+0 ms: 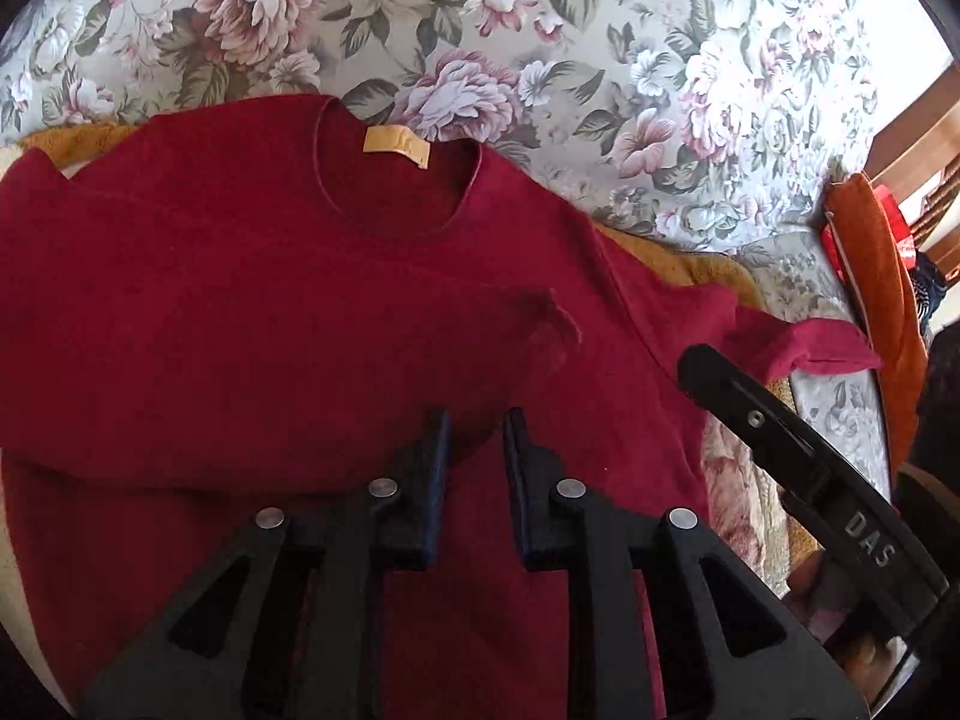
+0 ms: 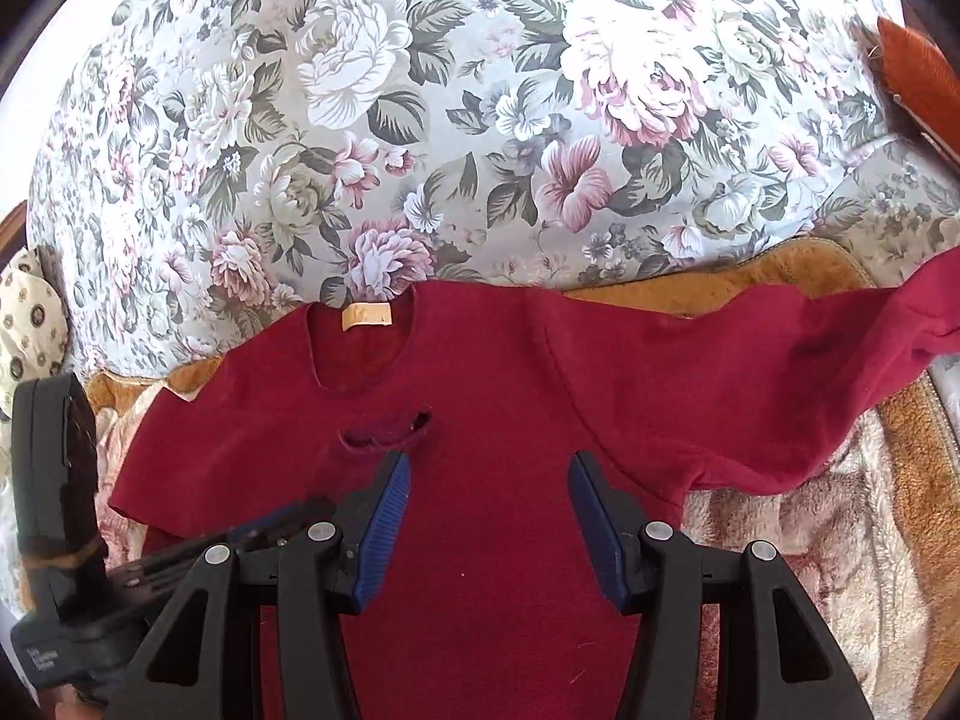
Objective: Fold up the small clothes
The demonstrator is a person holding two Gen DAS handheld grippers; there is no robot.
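Observation:
A dark red sweater (image 1: 270, 300) lies face up on a sofa seat, its neck with a yellow label (image 1: 396, 147) toward the backrest. One sleeve is folded across the chest, its cuff (image 1: 555, 318) near the middle. The other sleeve (image 2: 780, 360) stretches out to the right. My left gripper (image 1: 477, 426) hovers just over the folded sleeve, its jaws a little apart and empty. My right gripper (image 2: 489, 468) is wide open over the sweater's (image 2: 480, 540) body, below the cuff (image 2: 387, 429). The left gripper also shows in the right wrist view (image 2: 60, 480).
A floral backrest cushion (image 2: 480, 120) rises behind the sweater. A fuzzy tan and cream blanket (image 2: 840, 540) covers the seat. An orange cushion (image 1: 882, 276) stands at the right. The right gripper's black body (image 1: 798, 462) crosses the left wrist view.

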